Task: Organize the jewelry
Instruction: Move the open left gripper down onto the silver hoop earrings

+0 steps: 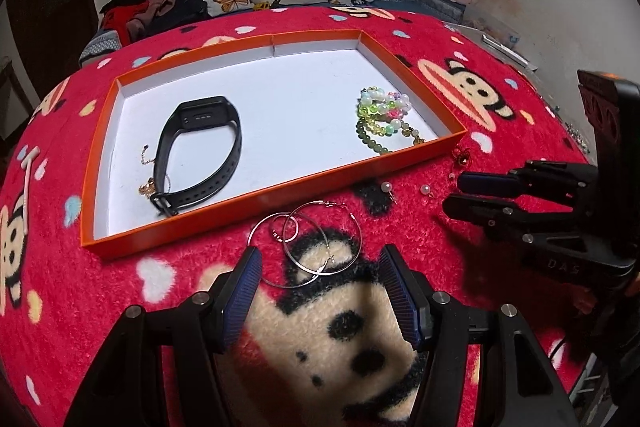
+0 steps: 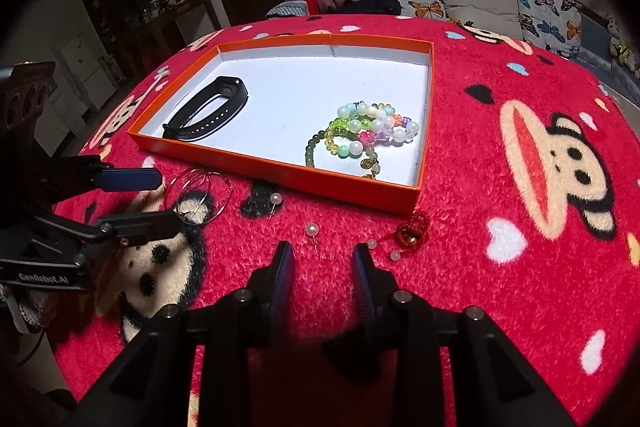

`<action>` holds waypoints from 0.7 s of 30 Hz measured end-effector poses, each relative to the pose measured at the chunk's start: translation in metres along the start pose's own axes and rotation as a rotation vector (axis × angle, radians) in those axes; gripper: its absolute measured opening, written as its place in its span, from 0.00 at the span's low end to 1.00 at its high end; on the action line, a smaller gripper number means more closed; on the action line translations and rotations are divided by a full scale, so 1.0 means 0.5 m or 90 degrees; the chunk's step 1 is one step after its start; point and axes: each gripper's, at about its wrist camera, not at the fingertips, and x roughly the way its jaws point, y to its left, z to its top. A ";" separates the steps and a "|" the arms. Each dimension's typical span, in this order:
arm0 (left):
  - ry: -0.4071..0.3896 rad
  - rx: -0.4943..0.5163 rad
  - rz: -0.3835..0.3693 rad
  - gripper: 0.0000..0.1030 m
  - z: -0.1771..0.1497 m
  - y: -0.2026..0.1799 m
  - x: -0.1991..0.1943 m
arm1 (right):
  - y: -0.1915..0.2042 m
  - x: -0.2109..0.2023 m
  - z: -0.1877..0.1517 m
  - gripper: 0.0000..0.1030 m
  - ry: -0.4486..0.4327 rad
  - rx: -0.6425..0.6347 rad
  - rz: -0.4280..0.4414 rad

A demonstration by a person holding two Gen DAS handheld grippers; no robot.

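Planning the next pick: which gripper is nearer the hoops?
Left. The left gripper straddles the hoops; the right gripper sits off to their right, by a pearl pin.

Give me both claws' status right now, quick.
Left claw: open, empty, straddling the silver hoop earrings on the blanket.
Right claw: open, empty, just short of a pearl earring.

Left gripper (image 1: 320, 259) and right gripper (image 2: 322, 255) agape.
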 end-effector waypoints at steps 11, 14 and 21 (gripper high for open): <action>0.020 -0.002 -0.005 0.62 0.003 -0.008 0.033 | -0.012 0.002 0.001 0.36 -0.007 0.013 0.022; 0.019 -0.001 0.004 0.62 0.004 -0.010 0.039 | -0.015 0.005 -0.001 0.36 -0.007 0.018 0.030; 0.014 0.023 0.033 0.62 0.007 -0.028 0.052 | -0.023 0.004 -0.002 0.36 -0.009 0.029 0.038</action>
